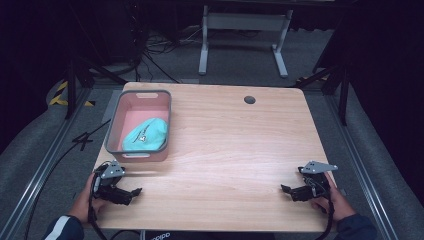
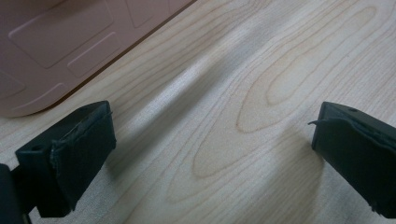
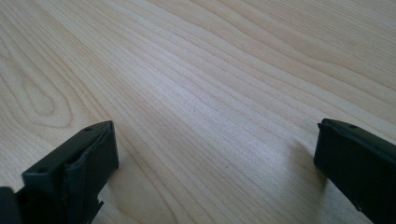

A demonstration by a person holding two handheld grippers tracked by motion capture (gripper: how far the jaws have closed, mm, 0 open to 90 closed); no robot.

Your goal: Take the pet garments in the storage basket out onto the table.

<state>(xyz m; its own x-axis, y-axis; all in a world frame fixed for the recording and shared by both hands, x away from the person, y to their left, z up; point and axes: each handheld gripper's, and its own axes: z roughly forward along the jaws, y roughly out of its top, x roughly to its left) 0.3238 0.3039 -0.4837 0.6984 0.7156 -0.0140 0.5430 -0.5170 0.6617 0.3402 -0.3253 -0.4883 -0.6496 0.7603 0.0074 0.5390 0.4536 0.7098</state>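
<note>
A pink bin with a grey rim (image 1: 140, 126) stands at the left of the wooden table (image 1: 230, 150), and a turquoise cloth (image 1: 146, 135) lies bunched inside it. My left gripper (image 1: 131, 195) rests near the table's front left corner, just in front of the bin, jaws wide apart with nothing between them. In the left gripper view the left gripper (image 2: 210, 158) frames bare wood, and the bin's pink wall (image 2: 60, 42) fills the upper left. My right gripper (image 1: 288, 191) sits at the front right, open and empty. Bare wood lies between the jaws of the right gripper (image 3: 215, 168).
A round cable hole (image 1: 249, 99) sits near the table's far edge. Beyond the table stand a white frame leg (image 1: 204, 45) and cables on the grey floor. Dark curtains close off both sides. A cable trails off the table's left side.
</note>
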